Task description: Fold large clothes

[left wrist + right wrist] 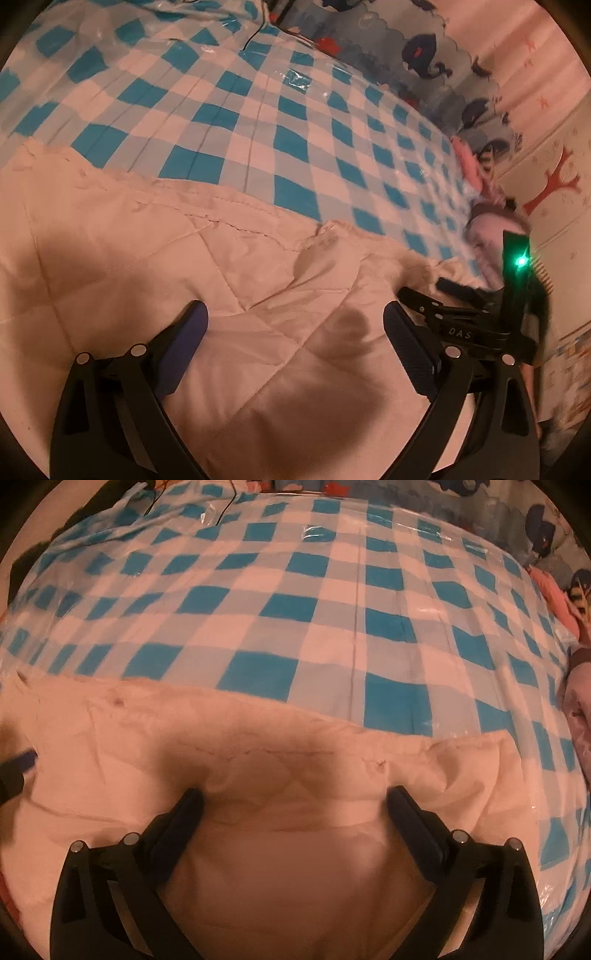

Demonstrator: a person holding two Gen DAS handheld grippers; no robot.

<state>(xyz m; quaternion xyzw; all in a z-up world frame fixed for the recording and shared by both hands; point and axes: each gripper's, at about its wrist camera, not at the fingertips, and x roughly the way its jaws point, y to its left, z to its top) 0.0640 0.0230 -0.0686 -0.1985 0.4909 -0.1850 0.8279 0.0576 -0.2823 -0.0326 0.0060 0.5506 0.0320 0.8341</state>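
A pale cream quilted garment (184, 266) lies spread on the bed and fills the lower half of both views; it also shows in the right wrist view (280, 760). My left gripper (293, 314) is open and empty, its fingers hovering just over the quilted cloth. My right gripper (293, 797) is open and empty too, fingers wide apart over the garment near its far edge. The right gripper's body, with a green light, shows at the right of the left wrist view (480, 325). A blue finger pad of the left gripper shows at the left edge of the right wrist view (22, 758).
A blue-and-white checked plastic sheet (280, 122) covers the bed beyond the garment, also in the right wrist view (325, 602). Pink and purple clothes (580, 705) lie piled at the right edge. A cartoon-print blanket (417, 51) and wall lie behind.
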